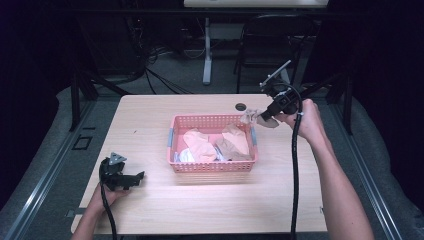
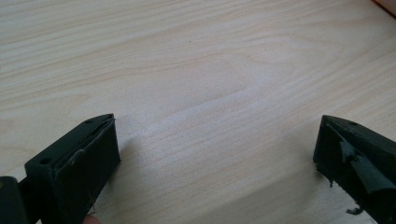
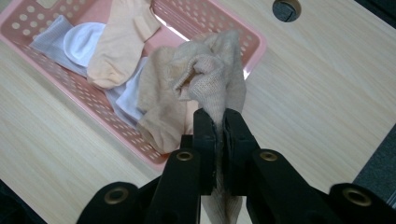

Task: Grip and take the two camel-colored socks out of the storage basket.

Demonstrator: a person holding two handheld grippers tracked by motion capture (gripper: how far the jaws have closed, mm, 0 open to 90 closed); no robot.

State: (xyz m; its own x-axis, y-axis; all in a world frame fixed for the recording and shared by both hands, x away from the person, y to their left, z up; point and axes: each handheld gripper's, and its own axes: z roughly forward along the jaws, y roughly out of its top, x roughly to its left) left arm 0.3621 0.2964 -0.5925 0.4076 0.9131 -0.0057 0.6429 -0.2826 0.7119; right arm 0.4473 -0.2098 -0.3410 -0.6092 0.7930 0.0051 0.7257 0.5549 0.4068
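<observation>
right gripper view: crumpled beige sock, pinched

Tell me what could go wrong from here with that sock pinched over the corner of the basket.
1. The right claw grips the beige sock by a thin fold, so the sock may slip out.
2. The sock hangs over the corner of the pink basket, so it could drop on the table instead of inside.
3. The dangling cloth might snag the basket's perforated wall.
</observation>
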